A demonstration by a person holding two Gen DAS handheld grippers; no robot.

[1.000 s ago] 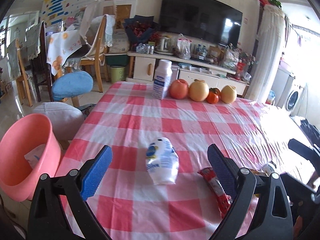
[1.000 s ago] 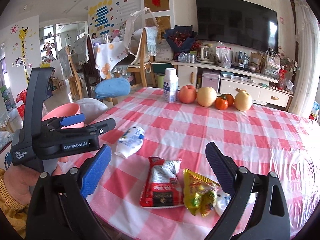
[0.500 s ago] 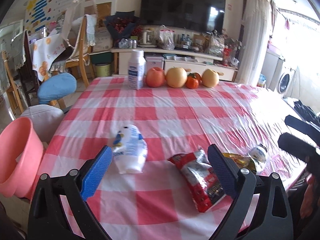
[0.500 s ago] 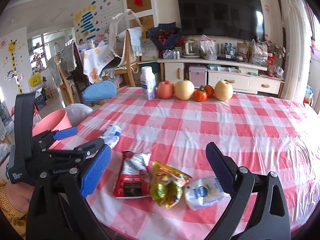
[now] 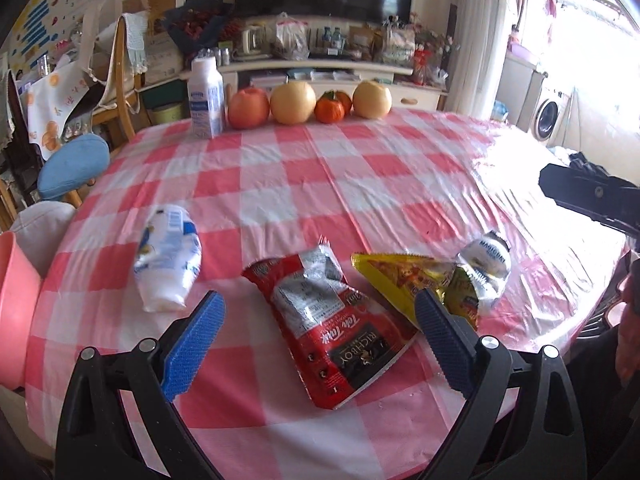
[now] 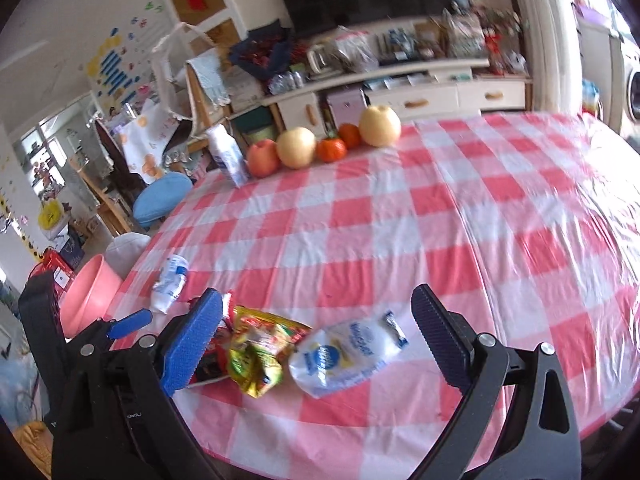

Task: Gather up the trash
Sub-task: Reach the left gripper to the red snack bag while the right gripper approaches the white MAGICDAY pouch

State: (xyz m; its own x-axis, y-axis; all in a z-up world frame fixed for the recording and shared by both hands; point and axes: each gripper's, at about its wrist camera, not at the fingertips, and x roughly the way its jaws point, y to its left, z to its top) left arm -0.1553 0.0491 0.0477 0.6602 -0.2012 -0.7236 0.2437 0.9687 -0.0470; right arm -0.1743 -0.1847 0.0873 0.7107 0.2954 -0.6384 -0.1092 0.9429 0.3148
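While both grippers' fingers gape empty, red wrapper [image 5: 336, 328] lies lengthwise between left fingers [image 5: 192, 344], torn end away.

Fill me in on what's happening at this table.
A person holding a gripper in each hand is clearing wrappers off the checked table. Both are open and hold nothing. The left gripper frames the red snack bag; the right gripper frames a white pouch. A yellow wrapper lies between those two, and another white packet lies nearer the pink bin off the table's left edge. Nothing is picked up yet.
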